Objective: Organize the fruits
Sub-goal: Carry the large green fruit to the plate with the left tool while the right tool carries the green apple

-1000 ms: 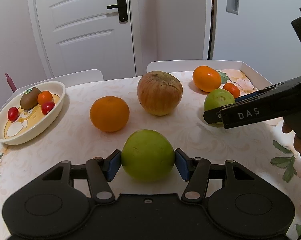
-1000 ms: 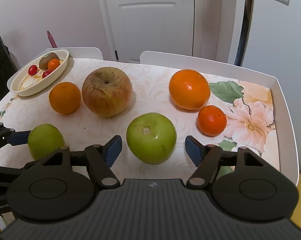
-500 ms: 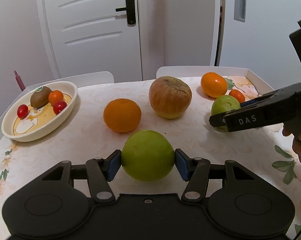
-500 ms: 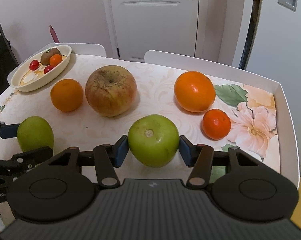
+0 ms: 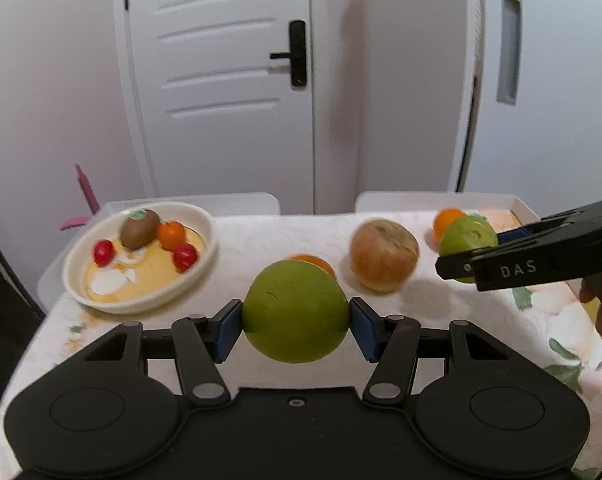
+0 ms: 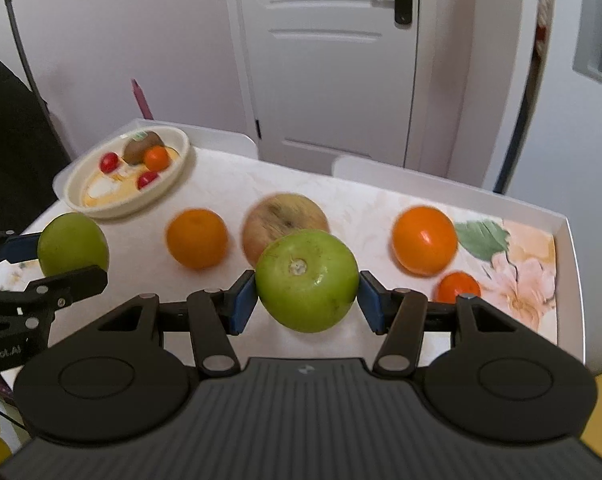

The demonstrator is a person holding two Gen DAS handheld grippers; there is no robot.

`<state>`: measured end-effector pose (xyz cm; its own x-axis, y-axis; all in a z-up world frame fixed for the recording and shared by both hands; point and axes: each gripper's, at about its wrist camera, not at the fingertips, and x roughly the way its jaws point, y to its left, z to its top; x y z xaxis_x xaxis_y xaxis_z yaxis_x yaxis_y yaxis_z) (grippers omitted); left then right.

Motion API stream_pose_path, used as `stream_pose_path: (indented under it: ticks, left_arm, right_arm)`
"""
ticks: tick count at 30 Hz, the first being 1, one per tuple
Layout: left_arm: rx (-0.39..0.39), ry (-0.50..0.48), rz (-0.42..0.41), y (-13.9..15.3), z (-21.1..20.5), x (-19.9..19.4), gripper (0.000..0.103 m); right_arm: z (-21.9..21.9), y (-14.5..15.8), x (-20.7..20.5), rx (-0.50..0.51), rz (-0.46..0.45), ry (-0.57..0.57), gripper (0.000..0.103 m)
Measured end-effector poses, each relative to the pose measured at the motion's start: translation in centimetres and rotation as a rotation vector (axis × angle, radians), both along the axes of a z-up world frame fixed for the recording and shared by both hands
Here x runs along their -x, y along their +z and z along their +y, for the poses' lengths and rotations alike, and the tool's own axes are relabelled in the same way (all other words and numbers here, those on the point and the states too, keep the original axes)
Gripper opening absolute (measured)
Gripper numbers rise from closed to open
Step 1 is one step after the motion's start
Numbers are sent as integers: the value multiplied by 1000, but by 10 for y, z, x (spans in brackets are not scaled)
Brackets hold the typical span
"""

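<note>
My left gripper point(image 5: 296, 325) is shut on a green apple point(image 5: 296, 317) and holds it above the table. It also shows in the right wrist view point(image 6: 72, 246). My right gripper point(image 6: 307, 300) is shut on a second green apple point(image 6: 307, 280), lifted off the table; in the left wrist view this apple point(image 5: 467, 232) sits at the right. A cream bowl point(image 5: 205, 264) at the far left holds a kiwi point(image 5: 139, 228), cherry tomatoes and a small orange fruit.
On the floral tablecloth lie a big brownish apple point(image 6: 285, 216), an orange point(image 6: 197, 238), a larger orange point(image 6: 424, 240) and a small tangerine point(image 6: 459, 286). A white raised rim point(image 6: 573, 280) borders the table at the right. White chair backs and a door stand behind.
The right gripper closed on its green apple and lifted it. The left gripper raised its green apple off the table. Both views now sit higher.
</note>
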<state>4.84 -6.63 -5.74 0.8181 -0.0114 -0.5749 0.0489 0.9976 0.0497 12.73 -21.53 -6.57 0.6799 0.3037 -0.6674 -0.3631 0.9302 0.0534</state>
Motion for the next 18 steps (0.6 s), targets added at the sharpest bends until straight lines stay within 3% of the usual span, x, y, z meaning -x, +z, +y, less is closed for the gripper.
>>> stream_pose_path:
  ticks: [9, 18]
  left_arm:
    - [-2, 16, -33, 30, 55, -2, 62]
    - [-24, -12, -28, 42, 118, -18, 62]
  right_arm:
    - [50, 27, 4, -28, -15, -4, 69]
    - [110, 37, -4, -54, -8, -32, 69]
